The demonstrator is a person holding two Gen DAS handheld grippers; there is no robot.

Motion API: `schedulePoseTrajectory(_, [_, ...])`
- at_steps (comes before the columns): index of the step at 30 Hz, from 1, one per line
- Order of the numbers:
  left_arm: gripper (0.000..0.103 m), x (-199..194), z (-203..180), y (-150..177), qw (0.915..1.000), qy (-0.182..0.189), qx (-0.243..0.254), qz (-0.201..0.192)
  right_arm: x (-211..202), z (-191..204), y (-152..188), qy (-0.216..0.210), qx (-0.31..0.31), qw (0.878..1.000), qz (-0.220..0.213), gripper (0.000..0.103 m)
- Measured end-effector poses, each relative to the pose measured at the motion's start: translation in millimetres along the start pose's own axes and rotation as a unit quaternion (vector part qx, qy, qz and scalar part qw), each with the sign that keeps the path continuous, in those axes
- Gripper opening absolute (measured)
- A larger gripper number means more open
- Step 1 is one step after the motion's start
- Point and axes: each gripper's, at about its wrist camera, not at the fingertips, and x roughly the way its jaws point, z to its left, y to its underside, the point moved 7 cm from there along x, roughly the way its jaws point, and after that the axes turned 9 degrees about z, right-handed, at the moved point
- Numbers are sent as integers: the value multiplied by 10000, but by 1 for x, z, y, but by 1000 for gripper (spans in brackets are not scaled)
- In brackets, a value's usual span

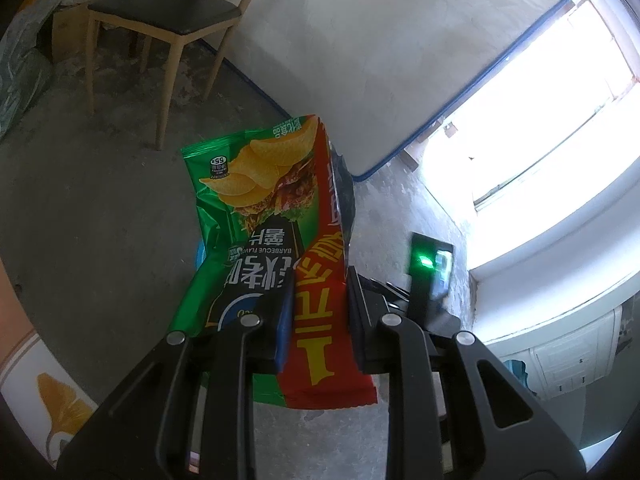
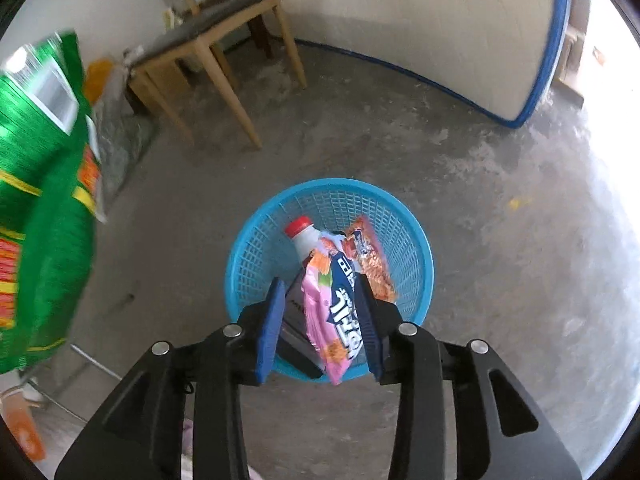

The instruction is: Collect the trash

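Holding two empty snack bags together, the left tongs [image 1: 318, 312] are clenched on a green crisp bag [image 1: 244, 216] and a red wrapper [image 1: 320, 328] at lower centre of the left view; both are light, limp, slick foil, best pinched across a flat doubled fold so they cannot slide out. Right tongs [image 2: 320, 300]: fingers set either side of a pink wrapper [image 2: 332, 320] above the blue basket [image 2: 256, 240] at centre frame; whether they pinch it or have let go cannot be told. Basket contents, counted: one white bottle [image 2: 304, 240] with red cap, one orange packet [image 2: 372, 264], one dark flat item. Background: one wooden chair [image 2: 224, 28], upper left; bare concrete floor [image 2: 500, 280].
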Motion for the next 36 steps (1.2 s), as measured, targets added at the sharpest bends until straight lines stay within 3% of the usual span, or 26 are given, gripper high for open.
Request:
schedulePoseTrajectory(4, [23, 20, -1, -7, 9995, 227, -119, 175, -22, -27, 22, -455, 534, 9974, -154, 36])
schedulePoseTrajectory(10, [23, 51, -15, -12, 9944, 821, -442, 490, -46, -67, 92, -911, 1306, 9871, -169, 37])
schedulePoseTrajectory(13, [23, 71, -26, -23, 9831, 1507, -819, 644, -44, -91, 132, -969, 1729, 9802, -15, 37])
schedulePoseTrajectory(16, [23, 96, -31, -39, 9591, 2338, -1434, 696, -43, -117, 171, -965, 2227, 9700, 158, 37])
schedulePoseTrajectory(17, [32, 107, -28, -44, 9522, 2462, -1646, 747, -43, -125, 183, -970, 2369, 9664, 208, 37])
schedulePoseTrajectory(18, [45, 119, -22, -45, 9485, 2445, -1849, 797, -44, -131, 193, -966, 2489, 9634, 247, 37])
schedulePoseTrajectory(19, [48, 133, -8, -43, 9495, 2163, -2116, 824, -45, -140, 208, -945, 2639, 9595, 288, 37])
schedulePoseTrajectory(22, [48, 156, 22, -30, 9523, 1457, -2509, 945, -50, -156, 228, -810, 2830, 9551, 327, 37])
schedulePoseTrajectory(25, [48, 150, 37, -18, 9526, 1208, -2630, 936, -52, -163, 239, -759, 2926, 9527, 315, 37])
schedulePoseTrajectory(30, [48, 112, 34, -26, 9640, 1120, -2319, 662, -47, -157, 223, -890, 2835, 9543, 303, 37])
schedulePoseTrajectory(36, [48, 41, 9, -31, 9829, 914, -1585, 204, -55, -115, 194, -1208, 2419, 9626, 175, 37])
